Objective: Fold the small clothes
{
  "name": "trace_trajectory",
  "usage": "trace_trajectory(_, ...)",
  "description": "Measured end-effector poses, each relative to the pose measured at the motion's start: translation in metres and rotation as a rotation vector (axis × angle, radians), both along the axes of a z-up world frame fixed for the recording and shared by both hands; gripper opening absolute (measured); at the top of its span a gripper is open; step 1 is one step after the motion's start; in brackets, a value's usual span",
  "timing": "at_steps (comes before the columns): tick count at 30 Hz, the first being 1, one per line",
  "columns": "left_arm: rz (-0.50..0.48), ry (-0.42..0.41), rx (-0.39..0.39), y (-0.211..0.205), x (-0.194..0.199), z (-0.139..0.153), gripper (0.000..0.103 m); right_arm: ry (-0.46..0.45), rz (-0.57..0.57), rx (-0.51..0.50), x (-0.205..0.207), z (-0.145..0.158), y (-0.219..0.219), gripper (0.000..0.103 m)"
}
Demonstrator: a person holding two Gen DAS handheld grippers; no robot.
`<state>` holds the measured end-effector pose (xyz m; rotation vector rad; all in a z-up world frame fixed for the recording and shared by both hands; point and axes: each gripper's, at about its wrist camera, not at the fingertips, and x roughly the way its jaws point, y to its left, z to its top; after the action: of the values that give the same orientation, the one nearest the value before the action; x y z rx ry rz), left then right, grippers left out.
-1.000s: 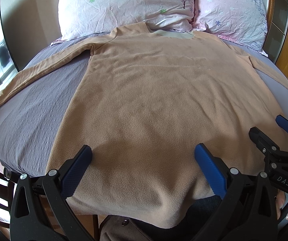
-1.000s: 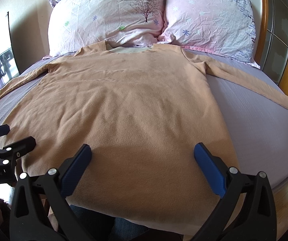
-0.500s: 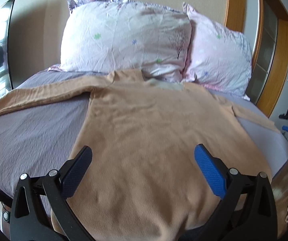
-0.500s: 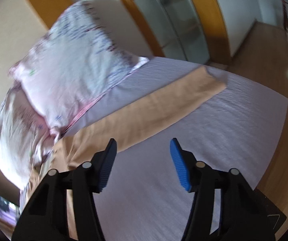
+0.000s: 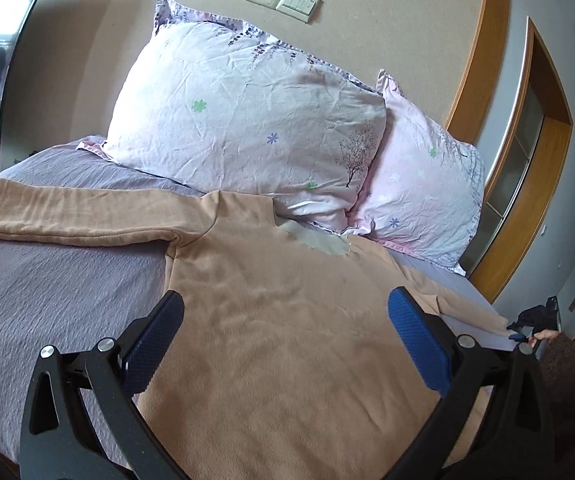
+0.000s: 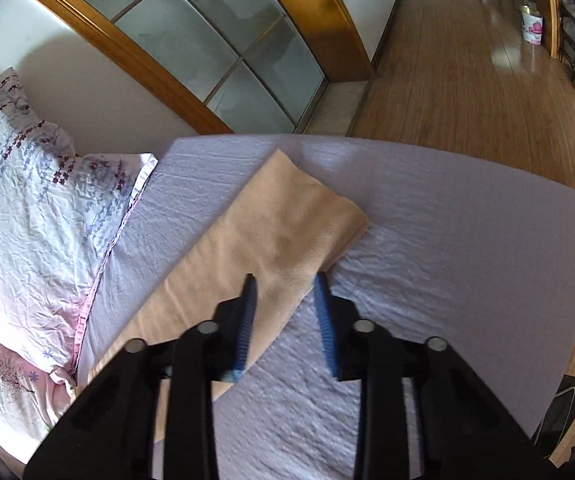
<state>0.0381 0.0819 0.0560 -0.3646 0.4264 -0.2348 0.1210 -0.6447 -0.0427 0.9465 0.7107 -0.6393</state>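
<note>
A soft peach fleece long-sleeved top [image 5: 287, 340] lies flat on the lilac bedsheet [image 5: 47, 300], its collar touching the floral white pillow [image 5: 243, 128]. The right gripper [image 6: 283, 280] is the nearer one to the work: its jaws, partly parted and holding nothing, straddle the right sleeve [image 6: 287, 220] just short of the cuff. The sleeve's long axis runs away from the pillow toward the bed's outer edge, straight ahead of those jaws, so closing should catch it. The left gripper [image 5: 285, 308] hovers spread wide above the chest, empty. The hem is cut off below, and actual contact with the sleeve is hard to judge.
</note>
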Motion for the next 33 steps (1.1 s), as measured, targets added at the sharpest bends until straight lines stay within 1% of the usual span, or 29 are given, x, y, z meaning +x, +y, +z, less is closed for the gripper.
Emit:
trace_trajectory(2, 0.006, -0.004, -0.037, 0.011, 0.003, -0.001, 0.102, 0.001, 0.002, -0.009, 0.005, -0.001, 0.000, 0.005)
trace_trajectory(3, 0.010, -0.005, -0.059, 0.017, 0.005, -0.001, 0.102, -0.016, 0.006, -0.034, 0.005, 0.006, 0.004, 0.004)
trace_trajectory(5, 0.018, -0.007, -0.114, 0.031, 0.009, -0.002, 0.102, -0.088, 0.075, -0.136, 0.012, 0.036, 0.026, 0.004)
trace_trajectory(7, 0.034, -0.006, -0.172, 0.046, 0.012, -0.003, 0.102, -0.187, 0.201, -0.224, 0.028, 0.072, 0.068, 0.004)
trace_trajectory(9, 0.055, 0.012, -0.232, 0.061, 0.017, -0.004, 0.102, -0.278, 0.361, -0.280, 0.047, 0.106, 0.123, 0.004)
trace_trajectory(11, 0.080, 0.033, -0.285, 0.075, 0.019, -0.006, 0.102, -0.362, 0.540, -0.314, 0.069, 0.132, 0.190, 0.004)
trace_trajectory(13, 0.112, 0.049, -0.323, 0.088, 0.019, -0.007, 0.102, -0.427, 0.722, -0.309, 0.089, 0.146, 0.259, 0.004)
trace_trajectory(15, 0.149, 0.065, -0.331, 0.098, 0.017, -0.007, 0.102, -0.457, 0.897, -0.278, 0.109, 0.146, 0.328, 0.004)
trace_trajectory(18, 0.211, 0.075, -0.320, 0.115, 0.012, -0.006, 0.102, -0.455, 1.131, -0.201, 0.134, 0.125, 0.426, 0.005)
trace_trajectory(19, 0.235, 0.081, -0.317, 0.122, 0.010, -0.005, 0.102, -0.417, 1.212, -0.179, 0.141, 0.111, 0.458, 0.007)
trace_trajectory(20, 0.258, 0.088, -0.319, 0.130, 0.009, -0.006, 0.102, -0.342, 1.314, -0.158, 0.148, 0.093, 0.491, 0.010)
trace_trajectory(21, 0.280, 0.098, -0.323, 0.139, 0.008, -0.006, 0.102, -0.257, 1.385, -0.141, 0.150, 0.073, 0.518, 0.016)
trace_trajectory(22, 0.303, 0.113, -0.331, 0.150, 0.008, -0.007, 0.102, -0.183, 1.430, -0.127, 0.149, 0.055, 0.536, 0.019)
trace_trajectory(23, 0.324, 0.127, -0.342, 0.161, 0.008, -0.008, 0.102, -0.148, 1.446, -0.108, 0.147, 0.044, 0.543, 0.027)
trace_trajectory(24, 0.351, 0.143, -0.348, 0.173, 0.007, -0.010, 0.102, -0.153, 1.440, -0.093, 0.141, 0.039, 0.543, 0.037)
trace_trajectory(25, 0.375, 0.156, -0.351, 0.183, 0.007, -0.011, 0.102, -0.170, 1.416, -0.087, 0.137, 0.038, 0.538, 0.042)
trace_trajectory(26, 0.398, 0.168, -0.355, 0.194, 0.008, -0.013, 0.102, -0.188, 1.383, -0.088, 0.131, 0.041, 0.530, 0.052)
trace_trajectory(27, 0.418, 0.181, -0.366, 0.206, 0.009, -0.015, 0.102, -0.204, 1.348, -0.090, 0.129, 0.043, 0.519, 0.058)
trace_trajectory(29, 0.447, 0.215, -0.401, 0.227, 0.012, -0.021, 0.101, -0.217, 1.298, -0.089, 0.124, 0.046, 0.500, 0.061)
trace_trajectory(30, 0.455, 0.234, -0.429, 0.237, 0.015, -0.025, 0.096, -0.216, 1.281, -0.091, 0.122, 0.045, 0.492, 0.062)
trace_trajectory(31, 0.465, 0.259, -0.462, 0.246, 0.018, -0.030, 0.091, -0.217, 1.267, -0.095, 0.118, 0.045, 0.484, 0.063)
trace_trajectory(33, 0.480, 0.308, -0.546, 0.264, 0.022, -0.042, 0.088, -0.213, 1.251, -0.101, 0.117, 0.050, 0.472, 0.064)
